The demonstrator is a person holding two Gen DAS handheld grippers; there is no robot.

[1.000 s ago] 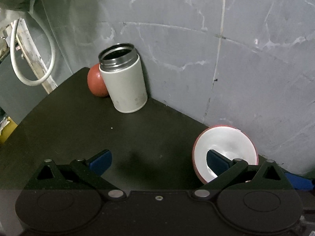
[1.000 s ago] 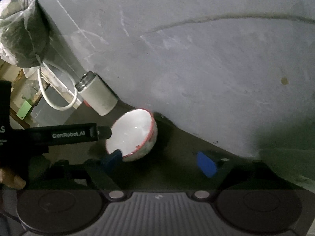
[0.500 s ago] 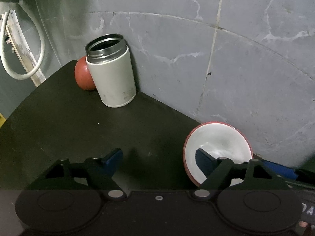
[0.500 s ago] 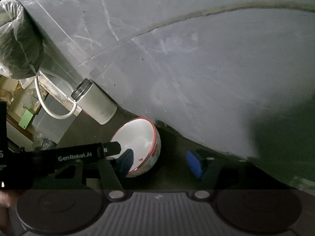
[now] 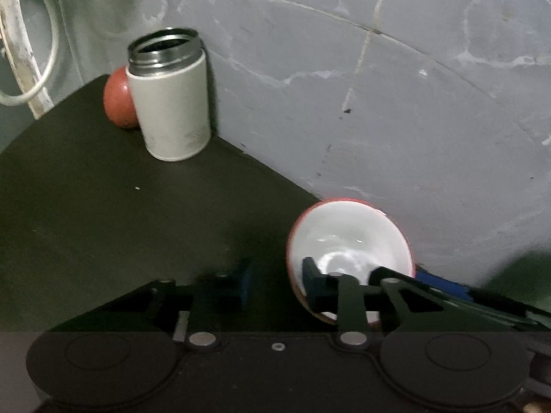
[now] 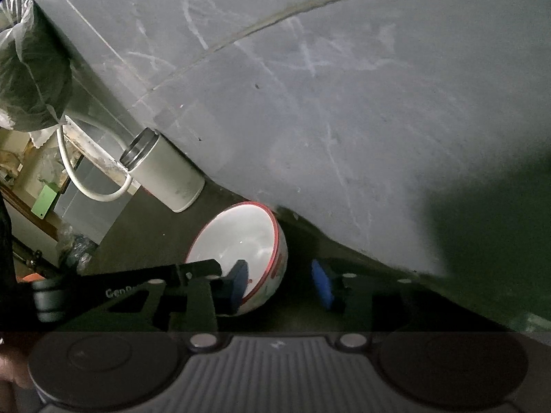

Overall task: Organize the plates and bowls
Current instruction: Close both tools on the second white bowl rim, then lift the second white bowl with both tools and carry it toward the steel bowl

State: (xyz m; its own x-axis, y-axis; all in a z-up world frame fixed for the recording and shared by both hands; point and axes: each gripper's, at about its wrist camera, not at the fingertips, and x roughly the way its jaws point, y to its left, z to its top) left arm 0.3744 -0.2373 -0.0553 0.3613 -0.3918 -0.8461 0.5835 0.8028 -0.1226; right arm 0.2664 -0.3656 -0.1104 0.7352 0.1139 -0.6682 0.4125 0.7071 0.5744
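A white bowl (image 5: pixel 347 241) with a red rim stands on the dark tabletop (image 5: pixel 103 223), close to the grey wall. My left gripper (image 5: pixel 277 280) straddles its near-left rim, one finger inside and the blue pad outside. A dark gap shows between that pad and the bowl's wall, so the gripper is open but narrow. In the right wrist view the same bowl (image 6: pixel 248 234) has my right gripper (image 6: pixel 280 284) astride its other side, left pad inside and right pad outside and apart from it, open. The left gripper's arm (image 6: pixel 193 275) reaches in from the left.
A white canister (image 5: pixel 170 103) with an open steel mouth stands at the back by the wall, with a red round object (image 5: pixel 117 101) behind it. The grey wall (image 5: pixel 378 103) runs right behind the bowl. A white hose (image 6: pixel 89 186) and a plastic bag (image 6: pixel 31 79) lie past the table's left end.
My left gripper's fingers have drawn much closer together around the bowl's rim. The right gripper has moved in, its left pad now inside the bowl, and has narrowed slightly.
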